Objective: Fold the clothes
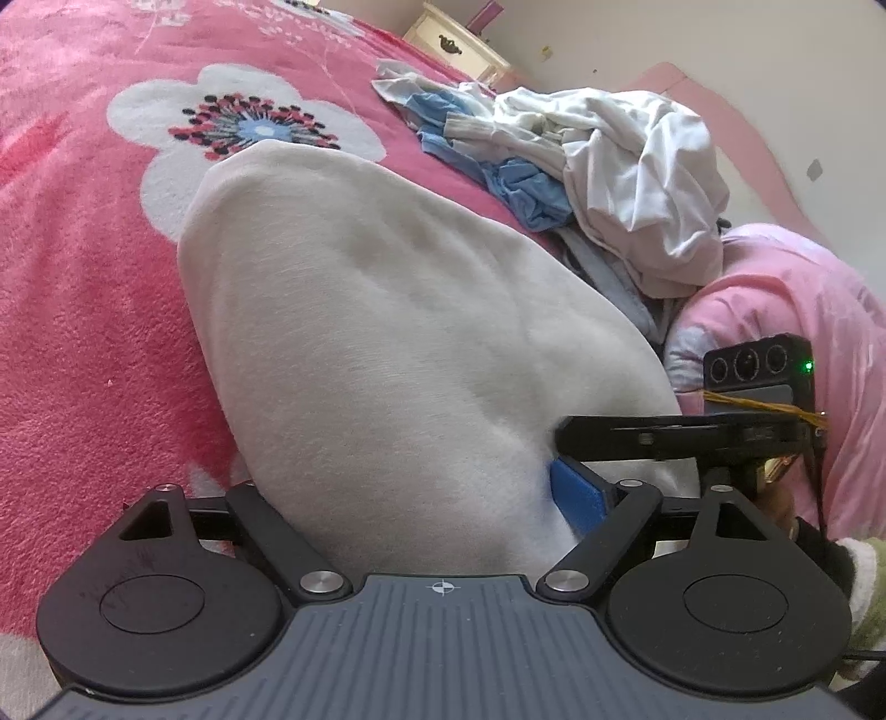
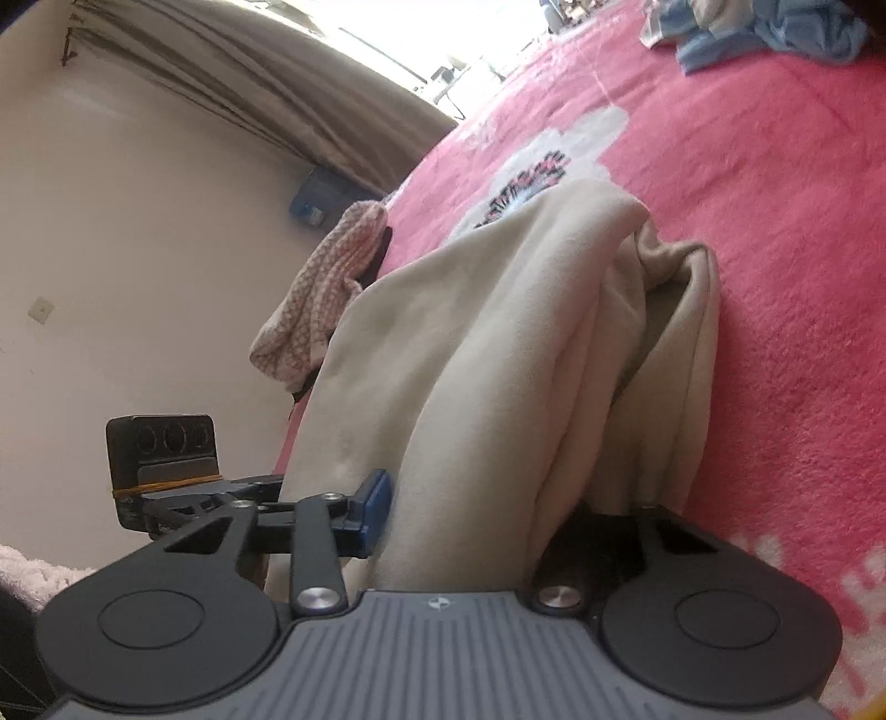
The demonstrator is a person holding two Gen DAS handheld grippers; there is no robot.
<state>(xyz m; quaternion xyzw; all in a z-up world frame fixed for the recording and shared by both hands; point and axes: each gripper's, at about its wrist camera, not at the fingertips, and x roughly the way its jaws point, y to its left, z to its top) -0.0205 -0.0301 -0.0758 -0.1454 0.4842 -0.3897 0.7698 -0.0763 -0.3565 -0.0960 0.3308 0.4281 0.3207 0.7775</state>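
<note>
A pink fleece blanket with large white flowers covers the bed. Behind it, in the corner, stands a cream nightstand with a dark metal handle. A beige curtain hangs beside the bright window, and below it a small blue box sits against the plain wall.

Bright daylight pours in from the window at the top of the right wrist view and burns it pure white, while both pictures bend round at the edges with dark corners, look a bit soft, and show gentle shadows in the cream cloth.
</note>
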